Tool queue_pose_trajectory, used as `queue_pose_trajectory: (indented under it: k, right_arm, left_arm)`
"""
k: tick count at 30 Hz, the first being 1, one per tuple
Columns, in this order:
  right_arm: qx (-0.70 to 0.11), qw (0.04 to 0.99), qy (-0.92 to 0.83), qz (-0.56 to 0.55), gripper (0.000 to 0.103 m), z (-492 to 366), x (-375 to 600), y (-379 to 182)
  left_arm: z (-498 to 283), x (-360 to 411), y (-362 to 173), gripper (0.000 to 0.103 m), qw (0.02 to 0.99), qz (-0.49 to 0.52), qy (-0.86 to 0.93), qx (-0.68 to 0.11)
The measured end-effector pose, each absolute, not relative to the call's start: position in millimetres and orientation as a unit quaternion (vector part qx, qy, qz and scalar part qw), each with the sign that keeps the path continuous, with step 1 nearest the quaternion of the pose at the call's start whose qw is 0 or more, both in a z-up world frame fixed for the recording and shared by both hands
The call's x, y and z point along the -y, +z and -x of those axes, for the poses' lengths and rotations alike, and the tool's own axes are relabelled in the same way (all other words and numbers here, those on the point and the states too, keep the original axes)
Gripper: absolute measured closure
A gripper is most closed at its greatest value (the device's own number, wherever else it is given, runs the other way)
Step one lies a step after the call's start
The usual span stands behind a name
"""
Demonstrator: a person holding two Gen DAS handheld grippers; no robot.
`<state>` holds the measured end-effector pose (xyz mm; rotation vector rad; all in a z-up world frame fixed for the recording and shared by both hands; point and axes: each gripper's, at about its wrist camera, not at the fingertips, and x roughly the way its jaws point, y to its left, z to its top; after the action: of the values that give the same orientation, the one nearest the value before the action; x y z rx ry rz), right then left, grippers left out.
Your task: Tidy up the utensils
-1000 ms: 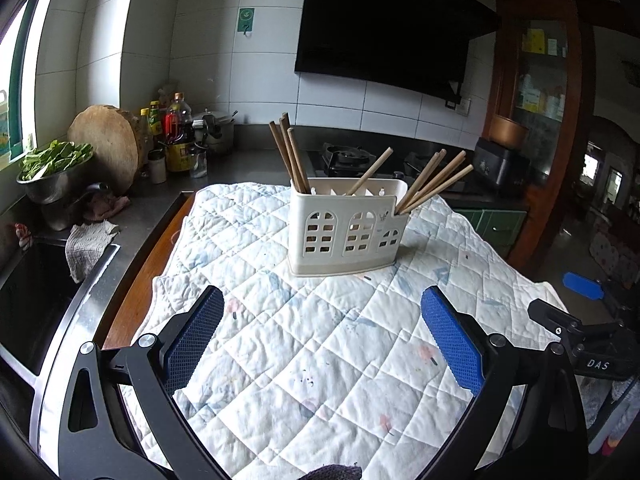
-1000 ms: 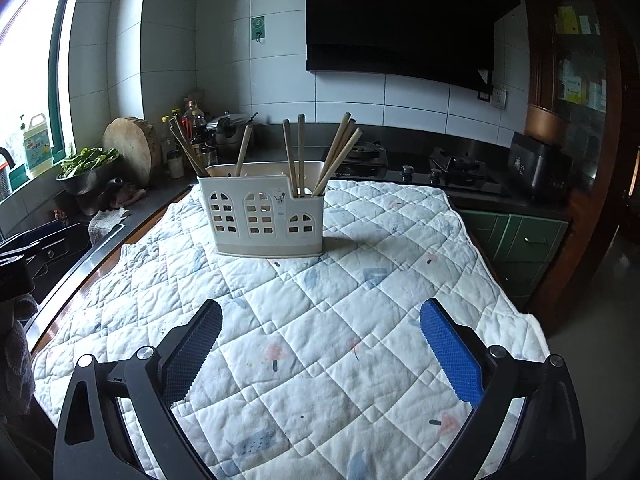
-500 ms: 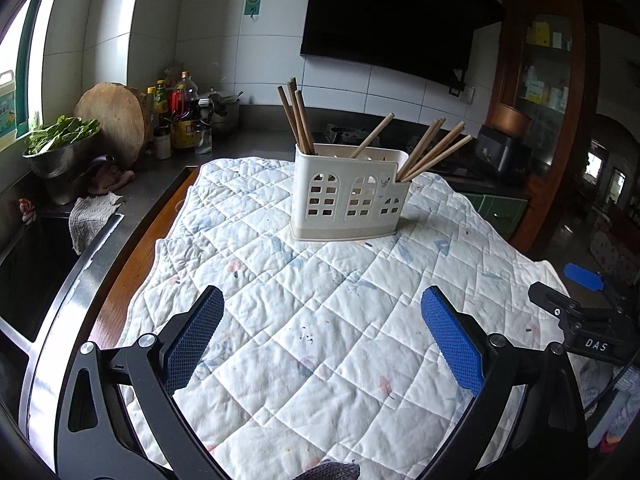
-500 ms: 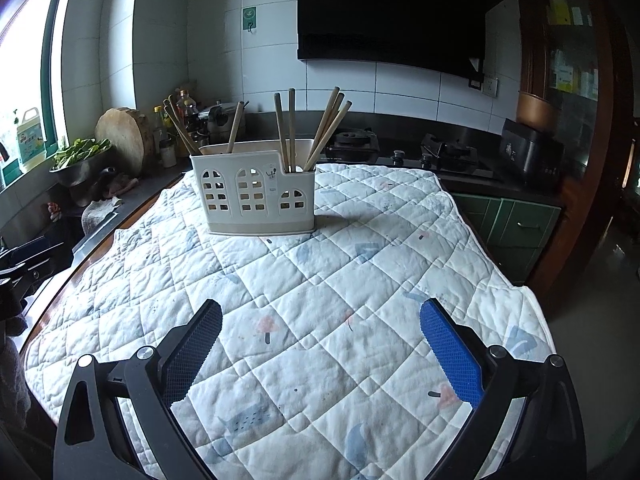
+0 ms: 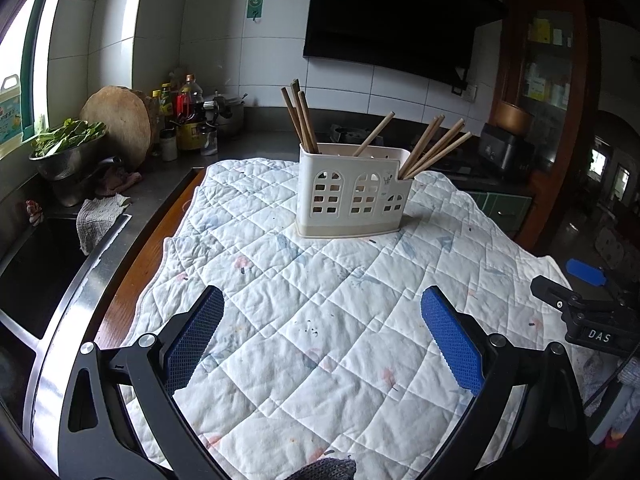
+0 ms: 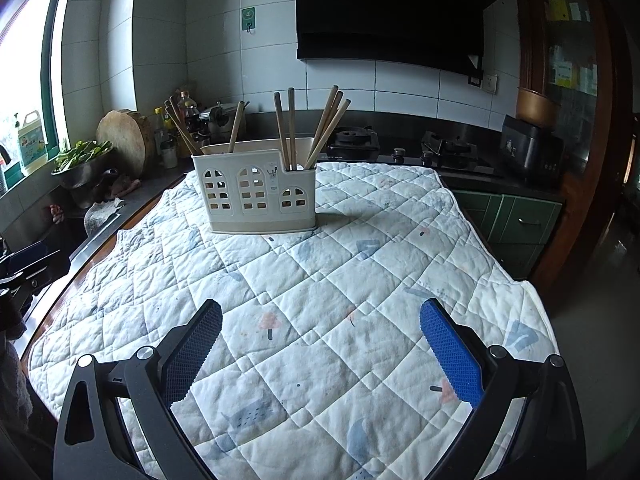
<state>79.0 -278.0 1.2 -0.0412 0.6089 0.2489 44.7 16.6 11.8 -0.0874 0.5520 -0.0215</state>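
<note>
A cream plastic utensil holder [image 5: 352, 196] [image 6: 256, 192] with arched cut-outs stands upright on a white quilted cloth [image 5: 320, 300] [image 6: 320, 288]. Several wooden chopsticks [image 5: 302, 120] [image 6: 290, 128] lean in its compartments. My left gripper [image 5: 322, 336] hovers over the near part of the cloth, open, with nothing between its blue pads. My right gripper [image 6: 320, 352] is likewise open and empty, well short of the holder. The right gripper's body [image 5: 588, 316] shows at the right edge of the left wrist view.
A dark sink [image 5: 36, 272] and steel counter lie to the left, with a rag [image 5: 98, 220], a bowl of greens [image 5: 68, 148], a round wooden board [image 5: 118, 120] and bottles [image 5: 188, 108]. A gas hob [image 6: 452, 152] sits behind the cloth. Green cabinets [image 6: 512, 220] stand at right.
Both grippers have drawn back and risen slightly, so the holder sits a little farther off and higher in each view. Both stayed open; nothing on the cloth moved.
</note>
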Motion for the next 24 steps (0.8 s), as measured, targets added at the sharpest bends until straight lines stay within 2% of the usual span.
queue_pose_trajectory:
  k: [24]
  right_arm:
    - [-0.303,0.945,0.125,0.021,0.007,-80.5,274.7,-0.1]
  left_arm:
    - [-49.5,-14.8,6.3,0.005,0.956,0.039,-0.010,-0.290]
